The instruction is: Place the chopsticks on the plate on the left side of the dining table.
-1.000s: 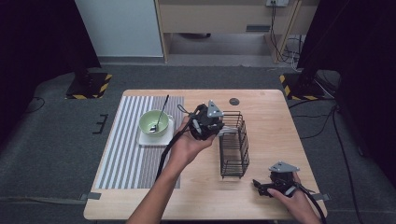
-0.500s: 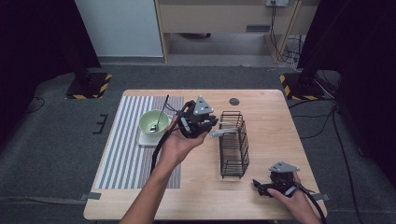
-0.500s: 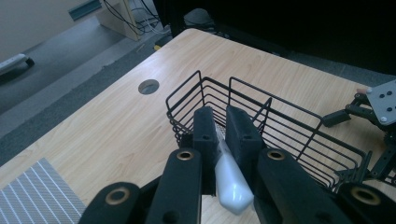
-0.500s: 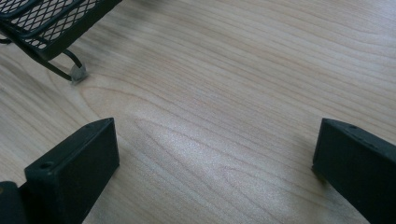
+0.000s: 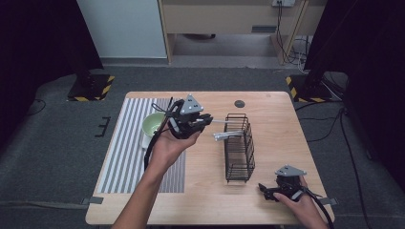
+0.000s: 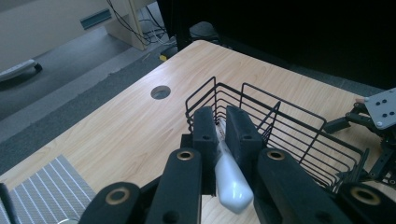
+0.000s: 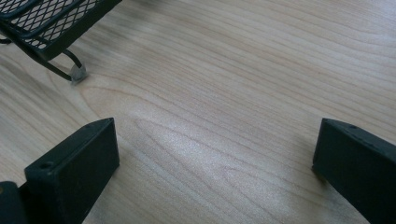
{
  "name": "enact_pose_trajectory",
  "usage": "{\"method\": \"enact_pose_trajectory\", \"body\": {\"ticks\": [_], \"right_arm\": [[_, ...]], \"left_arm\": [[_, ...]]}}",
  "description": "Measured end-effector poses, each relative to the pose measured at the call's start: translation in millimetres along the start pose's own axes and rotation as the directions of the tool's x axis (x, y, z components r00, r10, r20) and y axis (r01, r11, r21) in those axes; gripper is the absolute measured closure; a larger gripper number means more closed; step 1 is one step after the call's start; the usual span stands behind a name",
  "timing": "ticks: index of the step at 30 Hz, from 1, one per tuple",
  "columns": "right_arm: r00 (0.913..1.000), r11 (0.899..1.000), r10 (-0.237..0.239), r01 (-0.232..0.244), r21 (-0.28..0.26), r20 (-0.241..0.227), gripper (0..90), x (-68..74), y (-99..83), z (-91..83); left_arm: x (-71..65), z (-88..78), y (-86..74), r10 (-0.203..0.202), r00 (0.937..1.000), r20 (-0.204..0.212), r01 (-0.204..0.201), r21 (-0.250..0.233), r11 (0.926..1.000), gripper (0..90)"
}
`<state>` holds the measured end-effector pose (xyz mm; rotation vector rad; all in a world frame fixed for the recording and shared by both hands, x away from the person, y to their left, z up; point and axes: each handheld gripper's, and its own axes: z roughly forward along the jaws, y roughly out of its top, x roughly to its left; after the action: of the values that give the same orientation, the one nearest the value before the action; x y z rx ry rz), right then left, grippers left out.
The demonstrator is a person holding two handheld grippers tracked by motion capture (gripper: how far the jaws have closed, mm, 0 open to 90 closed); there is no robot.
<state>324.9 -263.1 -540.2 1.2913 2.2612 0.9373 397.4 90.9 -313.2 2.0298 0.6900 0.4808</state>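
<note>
Pale wood-grain laminate forms the top of the desk [image 5: 200, 200], with dark grey carpet around it. Landmark for this record — the black wire basket [image 5: 239, 148], a rectangular cage of thin rods standing upright on small feet.

Left hand-held gripper [image 5: 203, 121]: raised just left of the basket, its black blocky jaws pointing toward the basket's upper rim. The jaws are clamped on a piece of cutlery [image 6: 229, 177] with a smooth, pale, rounded handle end that juts back between the linkage arms; in the high view its metal shaft reaches over the basket's near-left wall, and what kind of head it has cannot be told. A grey three-cornered plate sits on top of the tool.

Right hand-held gripper [image 5: 267, 192]: low on the desk, to the front right of the basket, jaws spread wide with only bare wood between the flat matte pads [image 7: 74, 163]. One basket foot shows beyond them.

Left of the basket — a round, pale green bowl [image 5: 154, 125] on a grey-and-white striped mat [image 5: 122, 157], a dark utensil leaning in it.
</note>
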Motion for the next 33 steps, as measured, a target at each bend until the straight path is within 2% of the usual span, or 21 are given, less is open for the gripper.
{"method": "enact_pose_trajectory", "body": {"ticks": [20, 25, 33], "right_arm": [[1.0000, 1.000, 0.001, -0.001, 0.000, 0.001, 0.3, 0.1, 0.0, 0.0], [1.0000, 1.000, 0.001, -0.001, 0.000, 0.001, 0.3, 0.1, 0.0, 0.0], [1.0000, 1.000, 0.002, -0.002, 0.000, 0.002, 0.3, 0.2, 0.0, 0.0]], "left_arm": [[9.6, -19.0, -0.4, -0.001, 1.0000, -0.009, 0.000, -0.033, 0.9995, 82.7], [11.5, -26.6, 0.4, -0.007, 0.9999, -0.010, 0.006, -0.054, 0.9985, 82.7], [14.3, -34.2, 1.1, -0.007, 0.9998, -0.021, 0.005, -0.058, 0.9983, 82.7]]}}
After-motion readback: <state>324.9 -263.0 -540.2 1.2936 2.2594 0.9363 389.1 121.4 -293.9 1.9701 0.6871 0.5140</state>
